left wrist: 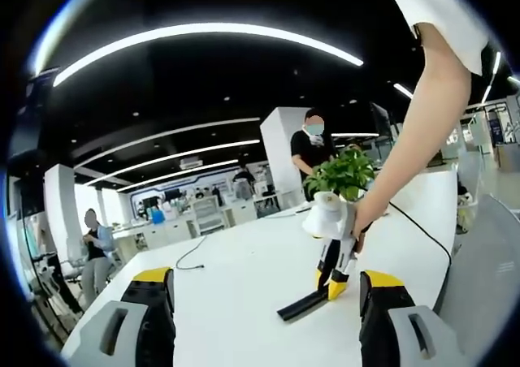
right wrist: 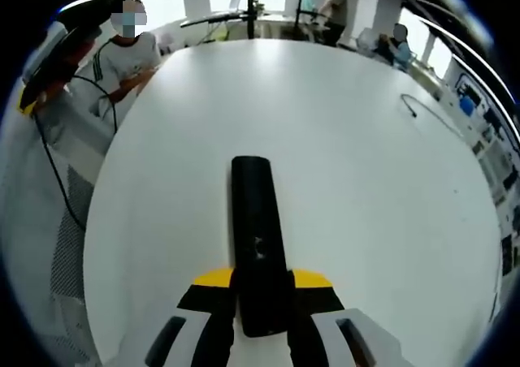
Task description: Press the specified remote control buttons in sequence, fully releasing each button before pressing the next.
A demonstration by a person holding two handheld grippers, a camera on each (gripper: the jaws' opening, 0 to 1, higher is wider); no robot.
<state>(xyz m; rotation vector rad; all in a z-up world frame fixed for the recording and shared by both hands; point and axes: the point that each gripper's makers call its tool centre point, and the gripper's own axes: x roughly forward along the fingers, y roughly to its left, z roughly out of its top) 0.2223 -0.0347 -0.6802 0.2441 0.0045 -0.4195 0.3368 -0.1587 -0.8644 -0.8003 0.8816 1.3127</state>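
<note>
The right gripper (right wrist: 262, 298) is clamping the near end of the black remote control (right wrist: 258, 237), seemingly tilted, its long axis running straight ahead toward the white table's (right wrist: 366, 180) far edge.

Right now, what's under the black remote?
The white table is under the remote, which lies flat on it. The right hand-held gripper closes around its near end, hiding the table there.

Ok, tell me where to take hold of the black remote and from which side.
Grip the remote across its narrow width at the near end, coming in along its length. It is long, slim and flat on the white table, and the right gripper already clamps it there.
</note>
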